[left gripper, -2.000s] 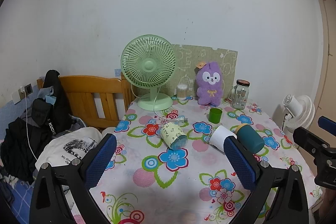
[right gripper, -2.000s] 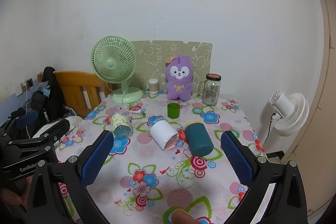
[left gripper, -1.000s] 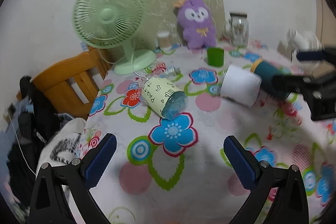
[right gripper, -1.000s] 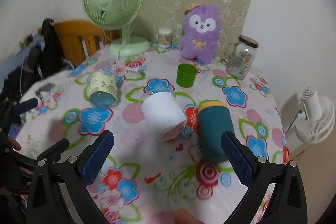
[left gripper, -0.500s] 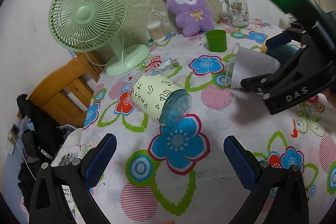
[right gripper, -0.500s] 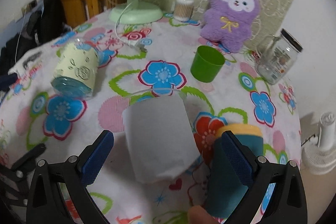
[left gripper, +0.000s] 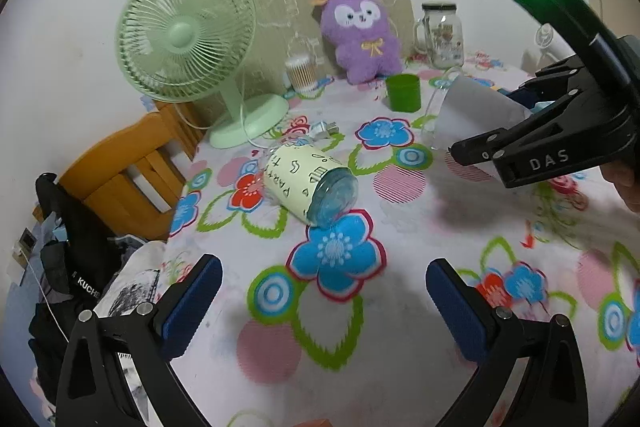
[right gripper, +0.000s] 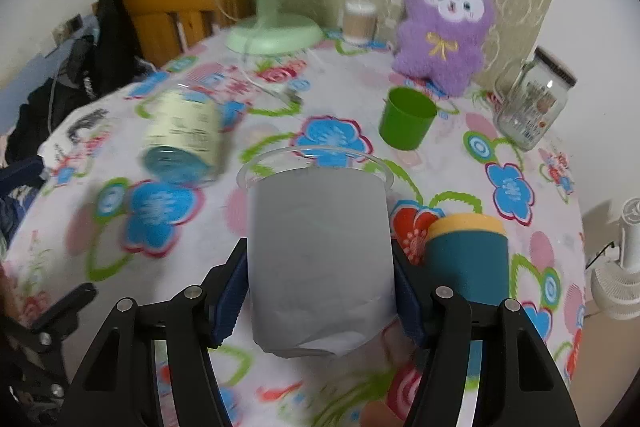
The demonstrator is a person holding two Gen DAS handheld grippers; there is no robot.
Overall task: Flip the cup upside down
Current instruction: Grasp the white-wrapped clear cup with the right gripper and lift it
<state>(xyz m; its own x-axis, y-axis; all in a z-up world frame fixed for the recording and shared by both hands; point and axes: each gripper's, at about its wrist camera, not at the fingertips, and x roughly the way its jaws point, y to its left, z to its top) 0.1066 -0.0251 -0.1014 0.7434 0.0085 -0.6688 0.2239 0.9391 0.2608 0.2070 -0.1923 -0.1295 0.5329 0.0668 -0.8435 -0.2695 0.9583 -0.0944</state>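
Note:
A clear cup wrapped in white paper (right gripper: 320,251) lies on its side on the flowered tablecloth, mouth pointing away. My right gripper (right gripper: 320,291) is shut on it, one blue pad on each side. The same cup (left gripper: 472,111) shows in the left wrist view, held by the right gripper (left gripper: 520,143). My left gripper (left gripper: 320,299) is open and empty, low over the table's front. A glass jar with a pale yellow label (left gripper: 308,179) lies on its side ahead of it, also seen in the right wrist view (right gripper: 184,135).
A teal cup with a yellow end (right gripper: 468,255) lies right beside the held cup. A small green cup (right gripper: 406,123), a purple plush toy (right gripper: 444,27), a glass jar (right gripper: 530,107), a cotton swab pot (right gripper: 360,21) and a green fan (left gripper: 188,39) stand farther back. A wooden chair (left gripper: 128,175) is left of the table.
My right gripper has moved forward onto the white cup and closed on it. My left gripper has come slightly nearer the yellow-labelled jar and stays open.

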